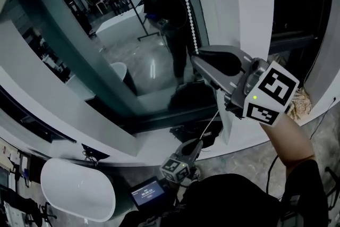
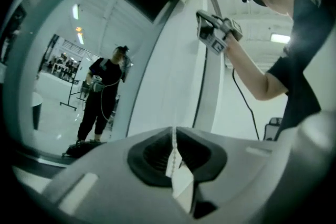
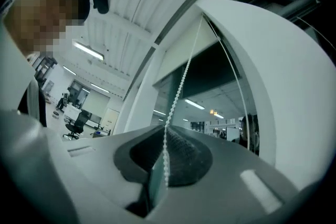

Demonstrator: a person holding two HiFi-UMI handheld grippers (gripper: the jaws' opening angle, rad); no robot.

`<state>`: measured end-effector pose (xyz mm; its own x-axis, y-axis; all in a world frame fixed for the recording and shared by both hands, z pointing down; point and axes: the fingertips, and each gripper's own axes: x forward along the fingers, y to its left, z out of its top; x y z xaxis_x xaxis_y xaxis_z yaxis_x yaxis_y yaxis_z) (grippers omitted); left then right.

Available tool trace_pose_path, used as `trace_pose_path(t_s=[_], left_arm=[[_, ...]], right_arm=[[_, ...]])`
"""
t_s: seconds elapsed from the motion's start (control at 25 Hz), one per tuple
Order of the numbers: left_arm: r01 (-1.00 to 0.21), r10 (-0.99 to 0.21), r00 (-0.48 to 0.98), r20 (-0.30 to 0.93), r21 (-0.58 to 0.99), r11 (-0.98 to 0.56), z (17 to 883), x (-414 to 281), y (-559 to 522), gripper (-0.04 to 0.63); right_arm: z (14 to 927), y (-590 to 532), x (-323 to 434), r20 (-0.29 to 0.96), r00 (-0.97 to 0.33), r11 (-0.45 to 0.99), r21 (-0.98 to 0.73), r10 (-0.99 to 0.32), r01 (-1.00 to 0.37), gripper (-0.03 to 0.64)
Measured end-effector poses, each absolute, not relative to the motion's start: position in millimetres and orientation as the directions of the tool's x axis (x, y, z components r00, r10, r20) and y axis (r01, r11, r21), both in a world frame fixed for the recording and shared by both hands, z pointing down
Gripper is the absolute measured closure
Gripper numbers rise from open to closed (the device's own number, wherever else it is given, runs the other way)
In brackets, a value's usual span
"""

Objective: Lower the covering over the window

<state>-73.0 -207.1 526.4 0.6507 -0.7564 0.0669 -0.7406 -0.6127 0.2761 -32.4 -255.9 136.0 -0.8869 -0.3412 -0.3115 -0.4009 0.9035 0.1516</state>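
At window right edge: bead chain, pinched high by my right gripper, low by my left gripper, both pressed tight on it. Blind sits near the top; I judge most lowering remains.

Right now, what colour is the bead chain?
White bead chain, clearest in the right gripper view.

Bead chain top beyond frame edge
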Motion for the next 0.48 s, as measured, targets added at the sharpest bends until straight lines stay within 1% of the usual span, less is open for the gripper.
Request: trace_pose_path(t_s=[0.08, 0.16, 0.28, 0.4, 0.48], left_arm=[[-0.755, -0.79, 0.613, 0.024, 0.312, -0.576, 508.9, -94.2, -202.5, 0.572], [-0.75, -0.791, 0.611, -0.034, 0.296, -0.592, 480.9, -104.5, -203.2, 0.572], [-0.766, -0.794, 0.6, -0.097, 0.215, -0.606, 432.5, -114.6, -208.2, 0.572], [-0.809, -0.823, 0.554, -0.128, 0.153, -0.568, 412.6, -136.8, -230.5, 0.57], [-0.826, -0.843, 0.515, -0.152, 0.173, -0.536, 398.8, -153.9, -249.1, 0.533]], right_arm=[[172.4, -261.7, -29.8, -0.29, -0.884, 0.909, 0.093, -0.366, -0.407, 0.603], [201.3, -270.6, -24.4, -0.268, -0.871, 0.892, 0.078, -0.412, -0.446, 0.604], [256.5, -275.7, -26.5, -0.185, -0.859, 0.851, 0.147, -0.477, -0.504, 0.603], [319.7, -277.7, -30.6, -0.081, -0.843, 0.824, 0.184, -0.531, -0.536, 0.604], [355.4, -280.1, -33.5, -0.012, -0.835, 0.821, 0.176, -0.55, -0.543, 0.604]])
